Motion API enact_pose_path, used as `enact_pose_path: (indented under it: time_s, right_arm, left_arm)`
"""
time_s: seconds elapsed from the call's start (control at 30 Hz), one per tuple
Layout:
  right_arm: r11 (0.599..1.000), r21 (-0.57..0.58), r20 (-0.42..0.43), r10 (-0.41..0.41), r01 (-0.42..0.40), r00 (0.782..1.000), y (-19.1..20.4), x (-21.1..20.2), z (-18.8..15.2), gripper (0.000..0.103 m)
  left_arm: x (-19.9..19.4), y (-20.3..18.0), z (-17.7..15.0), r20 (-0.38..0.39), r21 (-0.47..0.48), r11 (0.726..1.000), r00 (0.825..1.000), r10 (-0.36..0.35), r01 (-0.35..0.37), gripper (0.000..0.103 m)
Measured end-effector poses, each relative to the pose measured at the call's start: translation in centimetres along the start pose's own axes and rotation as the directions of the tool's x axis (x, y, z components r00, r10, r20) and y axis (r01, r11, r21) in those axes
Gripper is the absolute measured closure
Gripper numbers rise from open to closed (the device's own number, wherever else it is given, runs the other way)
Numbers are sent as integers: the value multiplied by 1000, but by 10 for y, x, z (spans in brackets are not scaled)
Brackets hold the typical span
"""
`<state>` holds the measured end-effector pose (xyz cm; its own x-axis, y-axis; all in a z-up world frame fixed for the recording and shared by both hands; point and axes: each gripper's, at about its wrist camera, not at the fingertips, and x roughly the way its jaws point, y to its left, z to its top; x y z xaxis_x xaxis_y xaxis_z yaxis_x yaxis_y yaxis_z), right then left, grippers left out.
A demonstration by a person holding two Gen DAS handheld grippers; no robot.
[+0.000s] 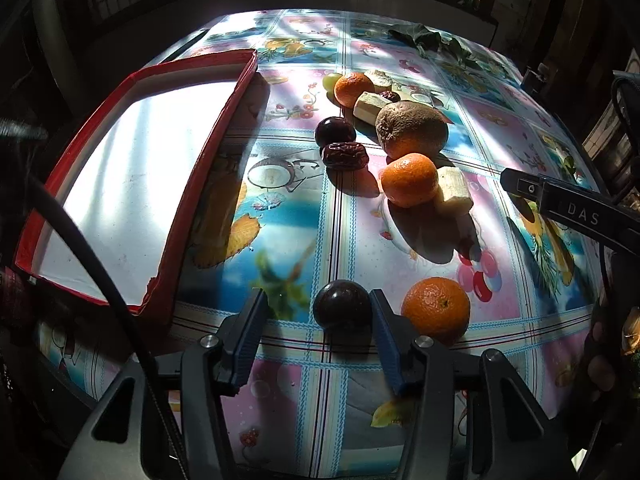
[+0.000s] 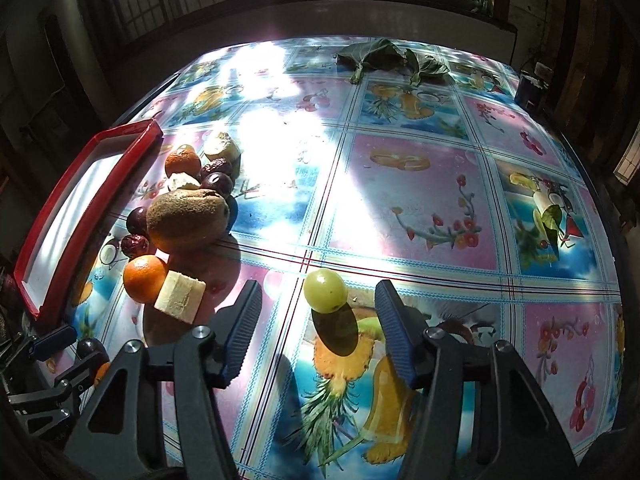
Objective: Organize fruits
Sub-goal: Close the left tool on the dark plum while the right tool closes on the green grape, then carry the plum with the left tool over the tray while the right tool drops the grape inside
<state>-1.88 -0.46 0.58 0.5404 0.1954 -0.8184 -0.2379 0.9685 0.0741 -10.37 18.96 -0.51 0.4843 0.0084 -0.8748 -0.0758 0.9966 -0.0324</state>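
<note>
The left hand-held gripper points down at the counter, which has a cloth printed with fruit pictures. A dark plum sits between its blue pads. The right pad touches the plum or is just beside it, and the left pad stands clearly apart, so the jaws are partly open and do not grip it. A tangerine lies just beside this plum, outside the right finger.

The right hand-held gripper has a green grape between its fingers, with a gap on both sides; it is open too.

Further on the counter is a group of fruits: a brown kiwi, a second tangerine touching a peeled banana piece, a red date against a second plum, and behind them a third tangerine with another banana piece.

A red tray with a white bottom lies on the left of the counter, and no fruit is visible inside it. Some green leaves lie at the far edge.
</note>
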Motion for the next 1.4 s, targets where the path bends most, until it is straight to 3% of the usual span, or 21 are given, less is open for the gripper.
enact_pose_path:
  time_s: [0.1, 0.27, 0.33, 0.67, 1.17, 1.4]
  right_arm:
    - [1000, -5, -13, -14, 14, 1000, 1, 7, 1, 49]
    - [1000, -12, -21, -19, 19, 1000, 3, 15, -1, 70]
    - [1000, -9, -23, -14, 14, 1000, 3, 15, -1, 78]
    - [1000, -8, 10, -16, 16, 1000, 6, -9, -7, 78]
    - [995, -100, 68, -9, 16, 998, 46, -48, -10, 78]
    - [992, -114, 69, 58, -50, 996, 62, -53, -9, 77]
  left_arm:
    - [0, -3, 0, 4, 17, 1000, 1000, 1, -1, 56]
    - [-1, -9, 1, 12, 40, 999, 1000, -25, 24, 77]
    - [-2, -13, 1, 19, 54, 999, 1000, -6, 5, 79]
    - [-19, -7, 4, 64, 36, 999, 998, -4, 1, 79]
    - [-42, 5, 2, 114, 6, 1000, 993, -7, 7, 79]
    - [-48, 22, 4, 133, -30, 999, 991, 26, -22, 79]
